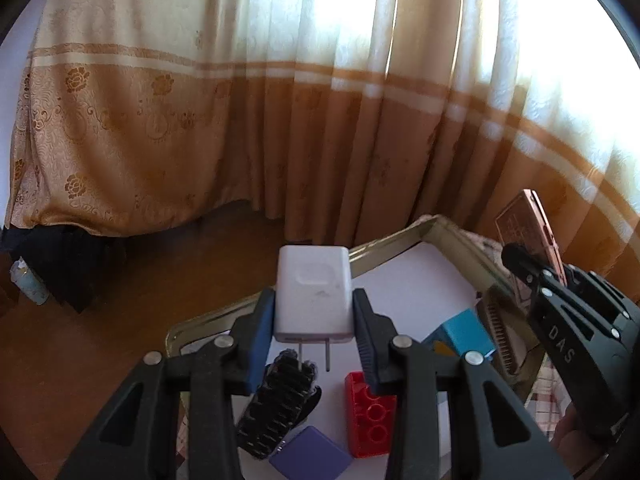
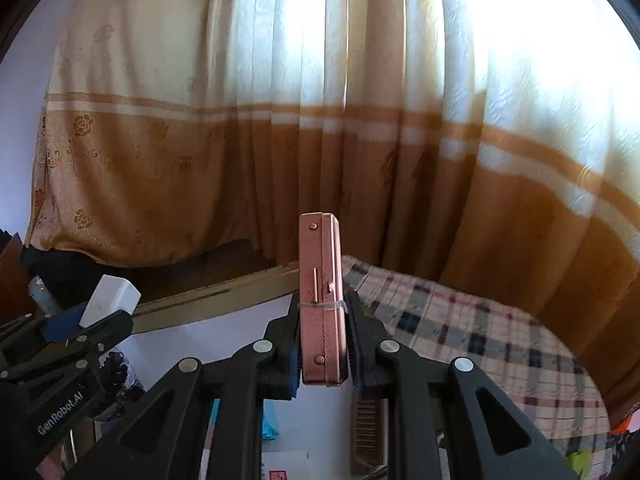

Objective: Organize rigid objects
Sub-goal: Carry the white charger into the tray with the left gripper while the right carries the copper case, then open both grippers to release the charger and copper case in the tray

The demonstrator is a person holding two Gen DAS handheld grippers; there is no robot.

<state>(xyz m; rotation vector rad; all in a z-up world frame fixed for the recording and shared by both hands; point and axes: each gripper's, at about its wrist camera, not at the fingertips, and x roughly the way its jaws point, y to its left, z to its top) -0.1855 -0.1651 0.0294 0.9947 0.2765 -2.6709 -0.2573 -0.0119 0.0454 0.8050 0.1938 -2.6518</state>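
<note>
Holding items aloft mid-sort, the left gripper (image 1: 313,322) clamps a white charger (image 1: 313,296) at frame centre, above a tray (image 1: 400,240) where a black comb (image 1: 280,404), red brick (image 1: 370,414) and blue box (image 1: 464,334) await sorting. Only the right wrist view, further right, shows the right gripper (image 2: 323,346) shut on a pink case (image 2: 322,300) above the checked desk cloth (image 2: 480,340).

This is a room in a home, likely a bedroom or living room. A long cream and gold curtain (image 2: 280,140) with woven roses hangs to the wooden floor (image 1: 120,320) beyond the hand-held grippers, daylight glowing through it. A plaid cloth (image 2: 480,340) covers the surface to the right, and a gilt-framed tray (image 1: 404,240) of small household odds lies below.
</note>
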